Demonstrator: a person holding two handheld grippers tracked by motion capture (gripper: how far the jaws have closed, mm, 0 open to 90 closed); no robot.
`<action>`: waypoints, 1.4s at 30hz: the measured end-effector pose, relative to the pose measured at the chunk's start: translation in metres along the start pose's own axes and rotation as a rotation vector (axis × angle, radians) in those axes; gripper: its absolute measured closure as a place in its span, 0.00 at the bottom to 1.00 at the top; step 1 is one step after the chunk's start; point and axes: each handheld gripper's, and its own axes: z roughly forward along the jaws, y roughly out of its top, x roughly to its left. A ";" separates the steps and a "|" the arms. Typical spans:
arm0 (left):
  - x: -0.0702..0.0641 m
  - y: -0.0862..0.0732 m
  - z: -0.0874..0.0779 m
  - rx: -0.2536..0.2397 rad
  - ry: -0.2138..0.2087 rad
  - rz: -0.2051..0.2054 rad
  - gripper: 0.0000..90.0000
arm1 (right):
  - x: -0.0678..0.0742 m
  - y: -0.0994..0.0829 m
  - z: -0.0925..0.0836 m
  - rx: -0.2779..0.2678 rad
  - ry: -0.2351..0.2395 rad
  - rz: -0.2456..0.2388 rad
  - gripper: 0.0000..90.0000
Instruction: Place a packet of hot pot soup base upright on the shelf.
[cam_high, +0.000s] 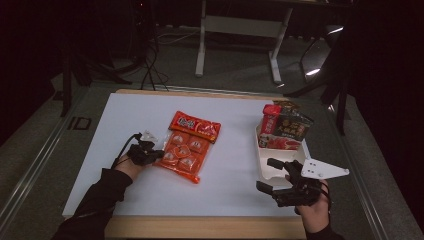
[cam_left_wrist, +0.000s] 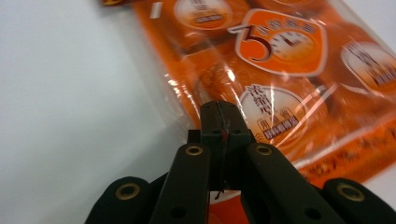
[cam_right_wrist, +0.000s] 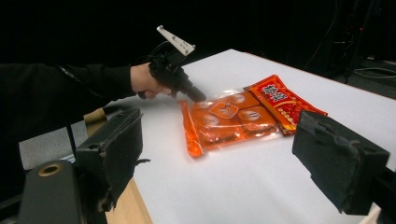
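Orange snack pack (cam_high: 187, 147) lies flat mid-table, left of centre, long side running away from the person. Left gripper (cam_high: 156, 155) has its jaws pinched together on the pack's clear near-left edge; looks like the pick-or-drag step is in hand. Right gripper (cam_high: 272, 175) idles wide apart, nothing between the jaws, just in front of the white box (cam_high: 261, 162) stuffed with packets at the right. Next move, my guess: lift or slide the pack right toward that box; thin film may slip or tear. Bare white table (cam_high: 235, 170) between pack and box gives room; the near wooden edge is close.
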 end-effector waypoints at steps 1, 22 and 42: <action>-0.003 0.000 0.000 0.005 -0.006 0.003 1.00 | 0.000 0.000 0.000 0.001 0.001 0.000 0.18; -0.021 0.014 0.004 -0.011 -0.073 0.011 1.00 | 0.001 0.000 0.000 0.003 0.005 0.000 0.18; 0.020 0.062 0.038 -0.047 0.023 -0.056 1.00 | -0.001 -0.002 -0.001 -0.004 0.013 0.012 0.18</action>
